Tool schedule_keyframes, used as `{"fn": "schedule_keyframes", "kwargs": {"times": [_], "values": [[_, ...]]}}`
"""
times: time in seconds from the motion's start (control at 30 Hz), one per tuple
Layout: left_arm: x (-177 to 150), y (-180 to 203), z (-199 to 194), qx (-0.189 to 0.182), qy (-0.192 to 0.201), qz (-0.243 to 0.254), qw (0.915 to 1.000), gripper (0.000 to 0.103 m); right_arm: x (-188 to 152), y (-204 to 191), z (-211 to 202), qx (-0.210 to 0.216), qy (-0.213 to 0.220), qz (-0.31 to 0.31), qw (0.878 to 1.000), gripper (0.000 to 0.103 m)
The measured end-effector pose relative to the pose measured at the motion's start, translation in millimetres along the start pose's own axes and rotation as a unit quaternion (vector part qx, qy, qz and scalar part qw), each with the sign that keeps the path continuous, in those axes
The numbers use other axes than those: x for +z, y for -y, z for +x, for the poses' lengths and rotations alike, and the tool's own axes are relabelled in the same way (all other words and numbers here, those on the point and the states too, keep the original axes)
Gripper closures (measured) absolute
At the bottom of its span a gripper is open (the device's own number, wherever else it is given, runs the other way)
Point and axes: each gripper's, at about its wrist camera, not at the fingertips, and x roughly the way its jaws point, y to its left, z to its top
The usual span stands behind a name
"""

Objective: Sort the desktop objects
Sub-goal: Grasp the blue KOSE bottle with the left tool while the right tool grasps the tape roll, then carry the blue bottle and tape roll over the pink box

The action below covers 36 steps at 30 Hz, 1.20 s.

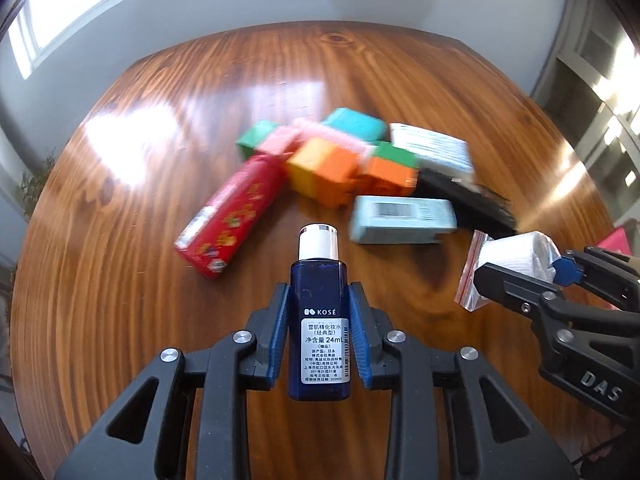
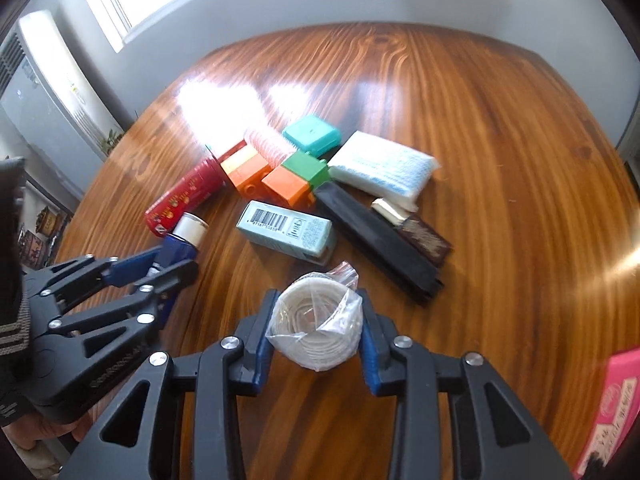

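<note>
Left gripper (image 1: 319,322) clamped on blue lotion bottle (image 1: 319,320) (white cap pointing away), held above wooden table (image 1: 120,320). Right gripper (image 2: 315,334) pinching bagged roll of white tape (image 2: 315,328). Beyond both, clustered mid-table: red box (image 1: 228,216), orange blocks (image 1: 340,172), pale blue carton (image 1: 402,220), black case (image 2: 376,240).

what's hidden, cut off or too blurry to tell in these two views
- Pink box, right wrist view: cut off by the frame's right edge; its print is unreadable.
- Pile of coloured plastic blocks, left wrist view: motion blur smears their edges.
- White roll in a clear zip bag, held in the right tongs: the crinkled bag hides what it is.
- Dark blue bottle in the left tongs, right wrist view: fingers cover its body.
</note>
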Motion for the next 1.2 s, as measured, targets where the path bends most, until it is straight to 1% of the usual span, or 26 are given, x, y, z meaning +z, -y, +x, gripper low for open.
{"fn": "schedule_keyframes", "kwargs": {"times": [0.07,0.2,0.3,0.4,0.47,0.63,0.8,0.93,1.07,1.2], "values": [[0.0,15.2,-4.5,-0.007,0.003,0.007,0.9999,0.071,-5.8,8.1,-13.4,-0.003,0.008,0.010,1.000,0.063],[2.0,47.0,-14.0,-0.024,0.012,0.026,0.9993,0.071,-23.3,36.3,-49.7,-0.008,0.028,0.035,0.999,0.063],[-2.6,69.1,-25.3,-0.037,0.021,0.028,0.9987,0.071,-33.4,55.3,-66.5,-0.015,0.026,0.055,0.998,0.063],[-7.7,92.3,-40.7,-0.049,0.035,0.029,0.9978,0.071,-44.2,72.1,-88.3,-0.022,0.026,0.054,0.998,0.063],[-11.6,101.0,-48.8,-0.048,0.042,0.029,0.9975,0.071,-50.5,76.7,-102.7,-0.022,0.033,0.046,0.998,0.063],[-17.6,114.7,-68.1,-0.033,0.061,0.004,0.9976,0.071,-59.9,93.8,-129.0,-0.020,0.050,0.032,0.998,0.063],[-25.6,144.2,-80.7,-0.029,0.072,-0.005,0.9970,0.071,-76.1,119.0,-146.8,-0.013,0.053,0.026,0.998,0.063],[-29.9,170.2,-86.8,-0.029,0.075,0.002,0.9967,0.071,-87.9,137.6,-160.2,-0.011,0.057,0.026,0.998,0.063],[-25.4,192.5,-93.4,-0.031,0.088,0.014,0.9956,0.071,-94.6,160.9,-172.6,-0.017,0.069,0.041,0.997,0.063],[-16.3,219.6,-90.5,-0.046,0.086,0.034,0.9947,0.071,-105.0,187.6,-187.2,-0.032,0.083,0.070,0.994,0.063]]}}
